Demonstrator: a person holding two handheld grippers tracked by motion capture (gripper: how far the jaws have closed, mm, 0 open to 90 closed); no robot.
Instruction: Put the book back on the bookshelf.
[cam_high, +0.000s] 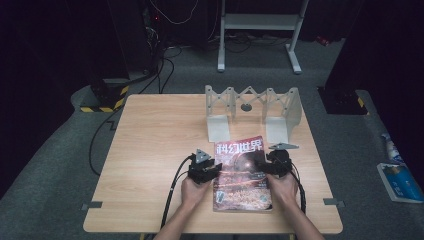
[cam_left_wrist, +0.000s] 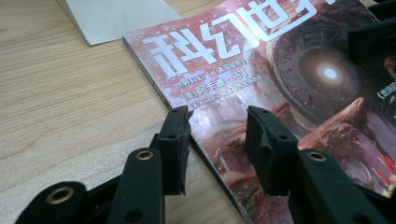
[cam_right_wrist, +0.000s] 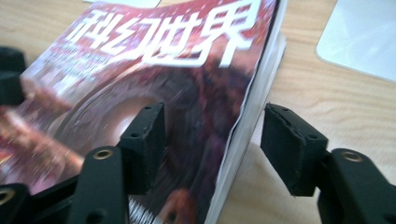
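A magazine (cam_high: 242, 175) with a red cover and large white characters lies flat on the wooden table (cam_high: 150, 150), just in front of the grey folding rack (cam_high: 252, 112) that stands toward the far edge. The left hand-held gripper (cam_high: 206, 167) sits at the magazine's left edge, the person's left hand (cam_high: 192, 192) behind it. In the left gripper view its jaws straddle that bound edge, one black pad (cam_left_wrist: 175, 149) over bare table beside the magazine and the other over the cover; the pads stand apart with a clear gap and do not press on the magazine, so this gripper is released, not grasping. The right hand-held gripper (cam_high: 276, 162) is at the magazine's right edge, the right hand (cam_high: 284, 190) behind it. In the right gripper view the magazine's open page edge (cam_right_wrist: 247, 126) rises between the jaws, lifted off the table on that side; one pad (cam_right_wrist: 147, 144) lies over the cover and the other (cam_right_wrist: 292, 147) over the table beside the magazine, with visible space on both sides of the pages, so this gripper too is released. That view is blurred. A corner of the rack's pale base plate (cam_right_wrist: 364, 37) shows just beyond the magazine.
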